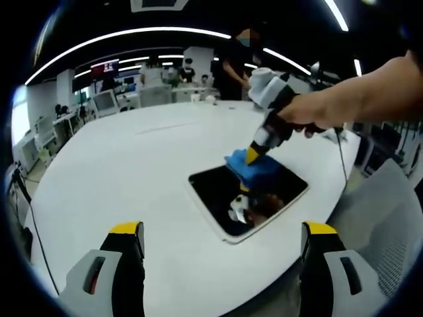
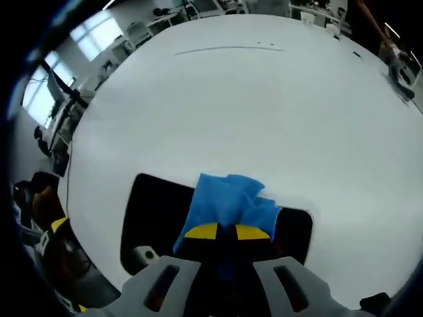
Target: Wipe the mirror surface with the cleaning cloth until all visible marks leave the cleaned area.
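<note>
A dark rectangular mirror lies flat on the white table. A blue cleaning cloth rests on the mirror's far part, pressed down by my right gripper, which is shut on it and held by a person's hand. In the right gripper view the blue cloth bunches out from between the yellow-tipped jaws of that gripper, over the mirror. My left gripper is open and hangs above the table's near edge, short of the mirror, with nothing between its jaws.
The table's near edge curves past the mirror, with a grey chair beyond it. A cable hangs by the table's right side. People stand by desks and monitors at the back.
</note>
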Action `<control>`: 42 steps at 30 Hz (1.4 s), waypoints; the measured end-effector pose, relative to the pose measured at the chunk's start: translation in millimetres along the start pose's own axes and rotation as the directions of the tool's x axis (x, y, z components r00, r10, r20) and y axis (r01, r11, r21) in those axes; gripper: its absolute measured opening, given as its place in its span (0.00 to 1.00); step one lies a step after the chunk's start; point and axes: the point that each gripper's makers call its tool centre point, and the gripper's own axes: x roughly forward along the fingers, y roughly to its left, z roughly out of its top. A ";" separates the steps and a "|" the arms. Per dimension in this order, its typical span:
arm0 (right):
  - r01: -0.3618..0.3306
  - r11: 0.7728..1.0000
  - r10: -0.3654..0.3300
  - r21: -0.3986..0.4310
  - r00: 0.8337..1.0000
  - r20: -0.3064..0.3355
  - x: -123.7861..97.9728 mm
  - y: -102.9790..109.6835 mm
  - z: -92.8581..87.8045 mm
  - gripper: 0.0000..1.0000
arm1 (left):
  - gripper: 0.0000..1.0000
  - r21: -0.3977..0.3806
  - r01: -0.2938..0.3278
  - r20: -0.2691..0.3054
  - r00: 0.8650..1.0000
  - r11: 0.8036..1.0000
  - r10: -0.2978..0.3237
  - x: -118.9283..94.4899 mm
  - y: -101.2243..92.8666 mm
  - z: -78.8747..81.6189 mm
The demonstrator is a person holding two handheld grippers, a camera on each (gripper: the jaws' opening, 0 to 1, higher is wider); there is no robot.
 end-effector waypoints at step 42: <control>-0.092 0.991 0.087 -0.100 0.995 -0.052 32.7 92.1 28.2 0.02 | 0.99 -0.007 -0.006 -0.001 1.000 1.000 0.006 2.2 1.8 -2.5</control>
